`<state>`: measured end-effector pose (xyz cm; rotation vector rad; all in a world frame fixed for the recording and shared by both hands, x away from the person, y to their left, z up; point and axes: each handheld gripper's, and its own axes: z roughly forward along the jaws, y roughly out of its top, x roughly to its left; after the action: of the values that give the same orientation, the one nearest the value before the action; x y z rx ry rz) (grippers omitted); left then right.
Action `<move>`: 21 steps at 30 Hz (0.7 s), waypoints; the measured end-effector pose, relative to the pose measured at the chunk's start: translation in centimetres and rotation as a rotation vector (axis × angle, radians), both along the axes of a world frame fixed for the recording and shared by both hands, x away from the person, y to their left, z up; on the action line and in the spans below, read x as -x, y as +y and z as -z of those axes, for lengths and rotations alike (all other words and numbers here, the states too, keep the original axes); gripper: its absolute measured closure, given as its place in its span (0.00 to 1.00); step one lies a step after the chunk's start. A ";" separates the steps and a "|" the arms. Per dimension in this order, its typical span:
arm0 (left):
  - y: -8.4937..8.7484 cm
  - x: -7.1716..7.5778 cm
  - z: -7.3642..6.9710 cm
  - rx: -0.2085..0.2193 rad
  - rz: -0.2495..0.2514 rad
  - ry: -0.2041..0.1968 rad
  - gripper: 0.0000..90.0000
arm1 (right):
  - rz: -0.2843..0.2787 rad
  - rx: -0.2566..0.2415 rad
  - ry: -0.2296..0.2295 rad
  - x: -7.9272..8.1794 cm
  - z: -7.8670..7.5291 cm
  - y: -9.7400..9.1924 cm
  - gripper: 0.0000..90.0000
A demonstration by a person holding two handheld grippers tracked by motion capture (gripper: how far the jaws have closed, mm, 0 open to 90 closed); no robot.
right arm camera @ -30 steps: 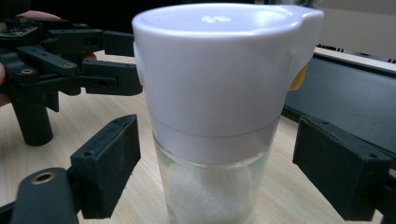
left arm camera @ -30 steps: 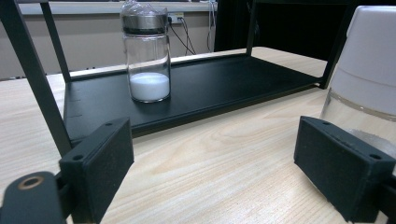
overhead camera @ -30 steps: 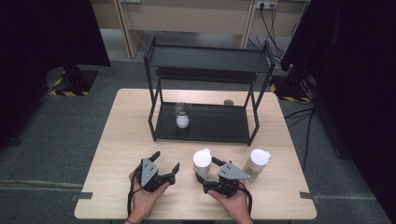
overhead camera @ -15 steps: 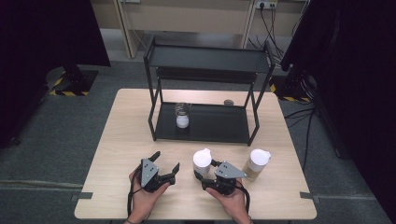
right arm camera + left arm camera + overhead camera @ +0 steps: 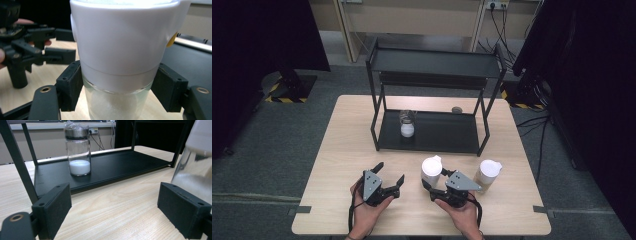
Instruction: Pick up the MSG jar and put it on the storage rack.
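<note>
The upright white-capped jar [image 5: 120, 62] is bracketed by the spread fingers [image 5: 68, 86] of the right gripper [image 5: 435, 181]; the left gripper [image 5: 388, 176], also spread, is held aside.

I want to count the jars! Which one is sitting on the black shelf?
The small glass jar with the dark metal top and white powder at the bottom. The two white-lidded jars stand on the table instead.
</note>
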<state>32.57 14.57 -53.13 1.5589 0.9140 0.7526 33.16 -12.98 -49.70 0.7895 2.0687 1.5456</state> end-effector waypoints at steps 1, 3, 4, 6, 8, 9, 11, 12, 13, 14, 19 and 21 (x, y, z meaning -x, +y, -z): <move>0.0 0.0 0.0 0.000 0.000 0.000 0.13 | 0.006 -0.003 -0.005 0.0 -0.2 -0.1 0.34; 0.0 0.0 0.0 -0.001 0.000 0.000 0.13 | 0.016 -0.006 -0.012 -0.2 -0.6 -0.2 0.34; 0.0 0.0 0.0 -0.001 0.000 0.000 0.13 | 0.021 -0.010 -0.015 -0.3 -0.8 -0.3 0.34; 0.0 0.0 0.0 0.000 0.000 -0.001 0.13 | 0.031 -0.018 -0.022 -0.5 -1.2 -0.3 0.34; 0.0 0.0 0.0 0.000 0.000 -0.001 0.13 | 0.038 -0.024 -0.029 -0.7 -1.6 -0.4 0.34; 0.0 0.0 0.0 0.001 0.000 -0.001 0.13 | 0.043 -0.025 -0.031 -0.8 -1.8 -0.4 0.34; 0.0 0.0 0.0 0.003 0.000 -0.002 0.13 | 0.051 -0.029 -0.035 -1.0 -2.0 -0.4 0.34; 0.0 0.0 0.0 0.003 0.000 -0.003 0.13 | 0.055 -0.029 -0.037 -1.1 -2.1 -0.4 0.34; 0.0 0.0 0.0 0.002 0.000 -0.004 0.13 | 0.060 -0.031 -0.038 -1.3 -2.3 -0.4 0.34; 0.0 0.0 0.0 0.001 0.000 -0.004 0.13 | 0.063 -0.033 -0.039 -1.4 -2.4 -0.4 0.34; 0.0 0.0 0.0 0.003 0.000 -0.003 0.13 | 0.081 -0.036 -0.045 -2.0 -2.8 -0.4 0.34; 0.0 0.0 0.0 0.003 0.000 -0.004 0.13 | 0.088 -0.038 -0.045 -2.2 -2.9 -0.4 0.34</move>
<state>32.54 14.60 -53.15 1.5540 0.9126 0.7536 35.40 -13.36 -46.77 0.8397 1.9516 1.5448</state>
